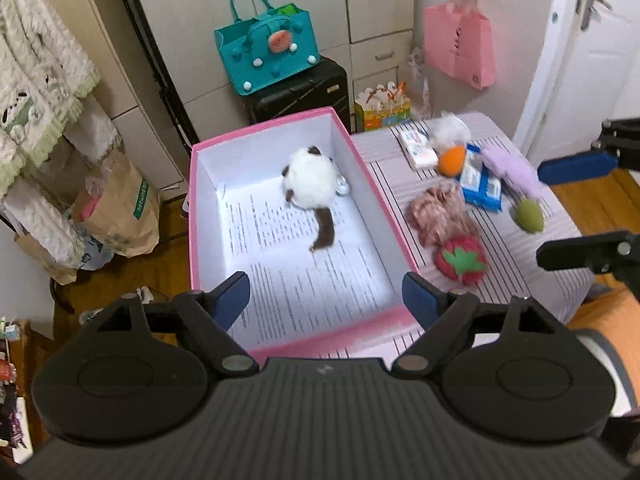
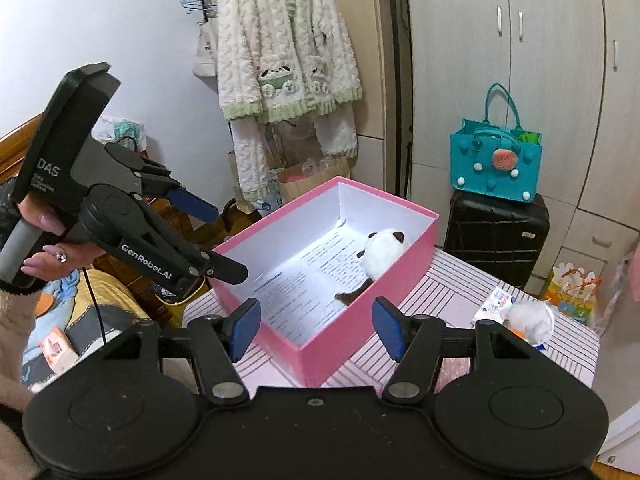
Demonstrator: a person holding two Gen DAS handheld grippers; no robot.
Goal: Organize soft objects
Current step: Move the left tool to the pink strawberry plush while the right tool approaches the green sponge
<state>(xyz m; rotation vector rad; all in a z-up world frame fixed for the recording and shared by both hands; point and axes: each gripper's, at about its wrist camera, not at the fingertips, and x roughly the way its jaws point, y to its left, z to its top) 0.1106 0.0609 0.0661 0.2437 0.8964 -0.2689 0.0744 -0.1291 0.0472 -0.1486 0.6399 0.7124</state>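
Note:
A pink box (image 1: 193, 216) lined with printed paper stands on the striped table (image 1: 520, 280). Inside it lies a white plush with a brown tail (image 1: 310, 180), also seen in the right wrist view as the plush (image 2: 384, 250) in the box (image 2: 360, 344). Right of the box lie a red strawberry plush (image 1: 462, 262), a brownish fuzzy toy (image 1: 438, 212), an orange-and-white plush (image 1: 452, 158), a purple plush (image 1: 510, 168) and an olive one (image 1: 530, 216). My left gripper (image 1: 326, 296) hangs open over the box's near end, empty. My right gripper (image 2: 316, 322) is open and empty near the box's corner.
Tissue packets (image 1: 480, 184) lie among the toys. A teal bag (image 1: 268, 48) sits on a black suitcase (image 1: 300, 94) behind the box. A pink bag (image 1: 460, 48) hangs on the cupboard, paper bags (image 1: 120, 216) stand on the floor at left, and a fleece jacket (image 2: 284, 52) hangs above them.

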